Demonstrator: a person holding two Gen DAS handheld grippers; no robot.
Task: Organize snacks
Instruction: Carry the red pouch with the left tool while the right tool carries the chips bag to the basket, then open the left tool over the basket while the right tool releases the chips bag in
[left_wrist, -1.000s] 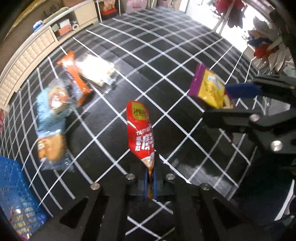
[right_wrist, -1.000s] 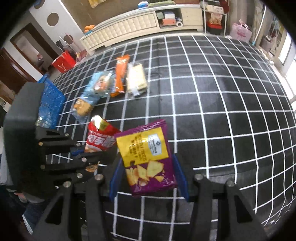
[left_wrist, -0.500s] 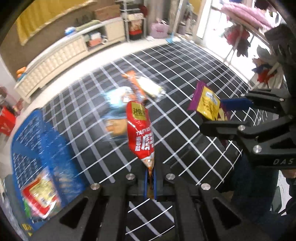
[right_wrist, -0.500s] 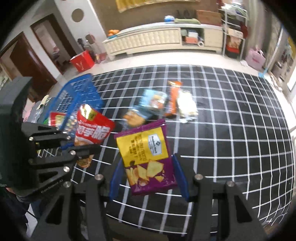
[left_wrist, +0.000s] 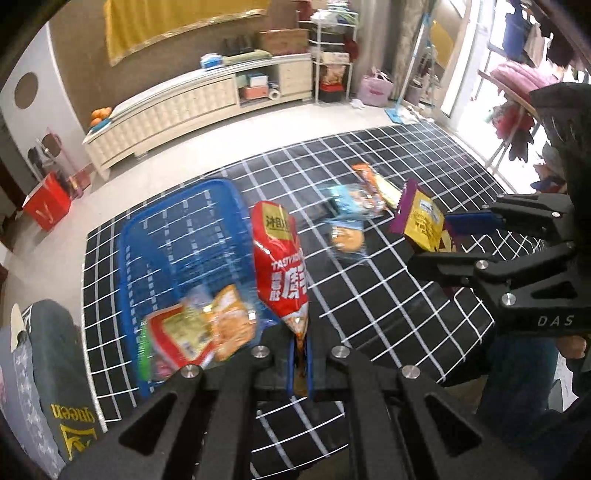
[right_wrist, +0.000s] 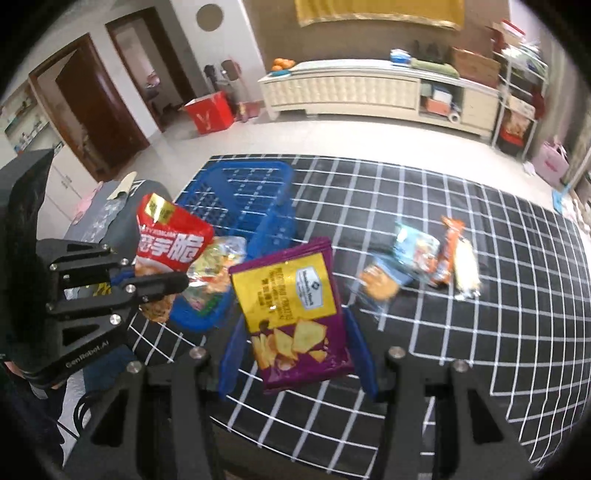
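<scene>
- Snack packets ride in both grippers above a black mat (left_wrist: 369, 295) with a white grid.
- The left gripper (left_wrist: 300, 354) is clamped tight on the bottom seam of a red snack bag (left_wrist: 281, 266), which stands upright over the near right edge of a blue basket (left_wrist: 177, 236).
- The right gripper (right_wrist: 297, 350) grips a purple and yellow chip bag (right_wrist: 291, 306) by its two sides, just right of the basket.
- The basket sits at the mat's left end and holds several packets (left_wrist: 195, 328) at its near end.
- Farther right on the mat lie a blue-wrapped packet (right_wrist: 413, 247), an orange packet (right_wrist: 447, 251) and a pale packet (right_wrist: 467, 269), close together.
- A long cream cabinet (right_wrist: 351, 92) runs along the far wall.
</scene>
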